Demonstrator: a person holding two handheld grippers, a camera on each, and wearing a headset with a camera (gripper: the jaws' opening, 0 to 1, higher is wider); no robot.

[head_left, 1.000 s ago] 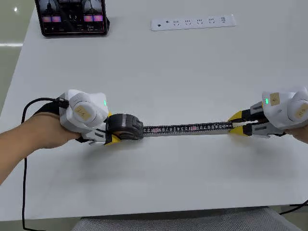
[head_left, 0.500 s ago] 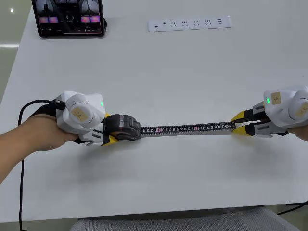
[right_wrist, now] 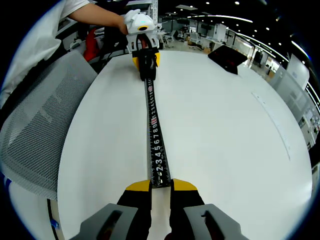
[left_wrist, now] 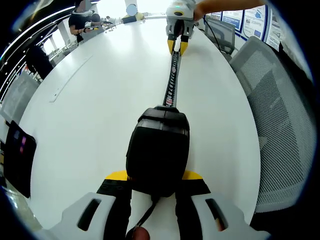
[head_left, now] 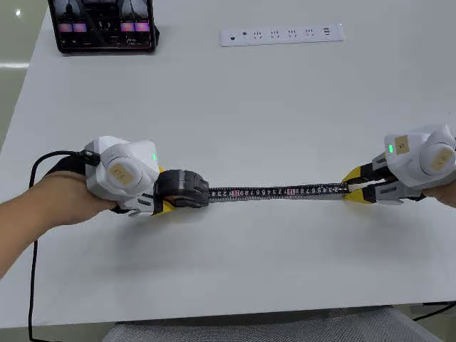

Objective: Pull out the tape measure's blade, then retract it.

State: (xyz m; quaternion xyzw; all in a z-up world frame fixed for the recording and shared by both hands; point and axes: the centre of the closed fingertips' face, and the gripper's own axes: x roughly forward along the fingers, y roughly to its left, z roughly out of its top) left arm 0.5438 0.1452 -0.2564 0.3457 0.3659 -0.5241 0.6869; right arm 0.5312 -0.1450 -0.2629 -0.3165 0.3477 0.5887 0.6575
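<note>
White tabletop [head_left: 249, 107] runs across the head view, with a power strip [head_left: 281, 33] near the top edge and a dark tablet [head_left: 103, 25] in the upper left. At the left of the frame the left gripper [head_left: 165, 191] is clamped around the black tape measure [head_left: 183, 189], which sits on the table. The blade [head_left: 285, 192] stretches from it straight to the right of the frame, where the right gripper [head_left: 353, 188] pinches its end between yellow tips.

From the left gripper view, the tape measure [left_wrist: 159, 150] sits low in the middle of the frame, squeezed from both sides by the jaws. The blade [left_wrist: 172, 80] runs up to the right gripper [left_wrist: 178, 42] near the top. A mesh chair [left_wrist: 280, 125] stands at the right.

From the right gripper view, the jaws are closed on the blade's tip at the bottom of the frame. The numbered blade [right_wrist: 154, 135] climbs to the left gripper [right_wrist: 145, 60] at the top.

By my reckoning the pulling out is done or nearly done, since a long run of blade is out. Retracting it is what remains: the tip has to be walked or let back into the tape measure.
</note>
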